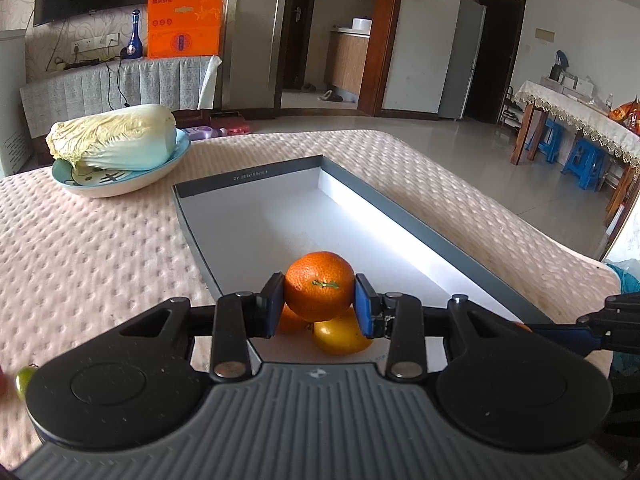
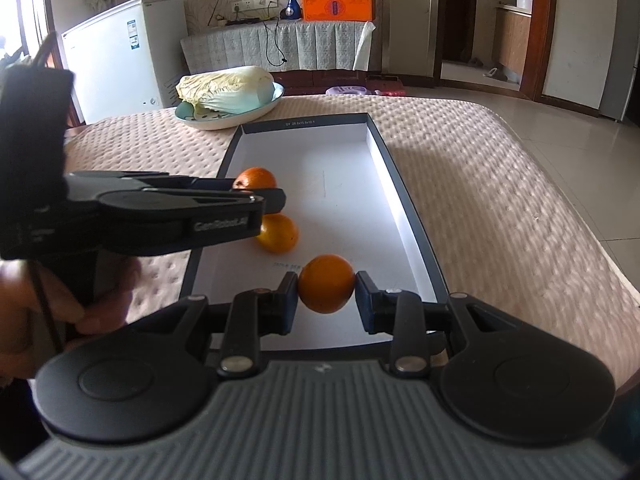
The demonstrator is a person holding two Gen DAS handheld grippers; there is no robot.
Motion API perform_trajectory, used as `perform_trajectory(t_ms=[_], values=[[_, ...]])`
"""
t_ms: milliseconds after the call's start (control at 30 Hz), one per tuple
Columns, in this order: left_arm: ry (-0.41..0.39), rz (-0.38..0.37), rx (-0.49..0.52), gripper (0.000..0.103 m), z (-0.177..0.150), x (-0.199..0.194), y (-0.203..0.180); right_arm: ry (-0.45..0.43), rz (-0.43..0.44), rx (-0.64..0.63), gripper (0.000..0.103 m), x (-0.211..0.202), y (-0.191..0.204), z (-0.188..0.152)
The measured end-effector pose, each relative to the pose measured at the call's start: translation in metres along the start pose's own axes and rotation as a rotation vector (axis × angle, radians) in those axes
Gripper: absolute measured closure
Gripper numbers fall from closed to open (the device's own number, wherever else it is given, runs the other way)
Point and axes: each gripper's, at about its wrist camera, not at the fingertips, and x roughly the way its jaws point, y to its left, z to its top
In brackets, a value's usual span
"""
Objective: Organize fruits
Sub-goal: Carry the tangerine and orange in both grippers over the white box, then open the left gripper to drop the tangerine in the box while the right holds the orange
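The left gripper (image 1: 320,300) is clenched on a tangerine (image 1: 319,286), one pad pressing each flank; the fruit sits squarely between the jaws, its green stem scar facing back toward the camera. Just below and beyond the jaws lie two more fruits on the floor of the box lid (image 1: 248,184): a yellow-orange one (image 1: 340,338) under the right pad and a smaller orange one (image 1: 290,320) peeping out under the left pad. The right gripper (image 2: 326,296) is likewise clamped on an orange (image 2: 326,283), held between its pads above the near end of the same tray.

The step in hand looks like setting both fruits down in the tray. To do it well, I would lower each fruit until it rests on the white floor before loosening the pads, since round fruit dropped from any height will roll. The left one should go down ahead of the jaws, on the bare floor beyond the two resting fruits, not on top of them. The right one has bare floor straight ahead of its jaws and to their right.

A tangerine has little long axis: it is slightly flattened, and its short stem-to-base axis runs along the line of the fingers, stem toward the wrist. Set down so, it may tip onto its flat base. The right fruit's stem is not visible, so I cannot tell its orientation
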Motion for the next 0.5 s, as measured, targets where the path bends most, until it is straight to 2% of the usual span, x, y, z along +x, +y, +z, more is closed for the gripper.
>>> perform_trajectory(t_ms=[500], values=[[-0.018, -0.015, 0.023, 0.06, 0.0066, 0.0089, -0.0042, 0.025, 0.003, -0.016, 0.069, 0.0094, 0.0043, 0.0013]])
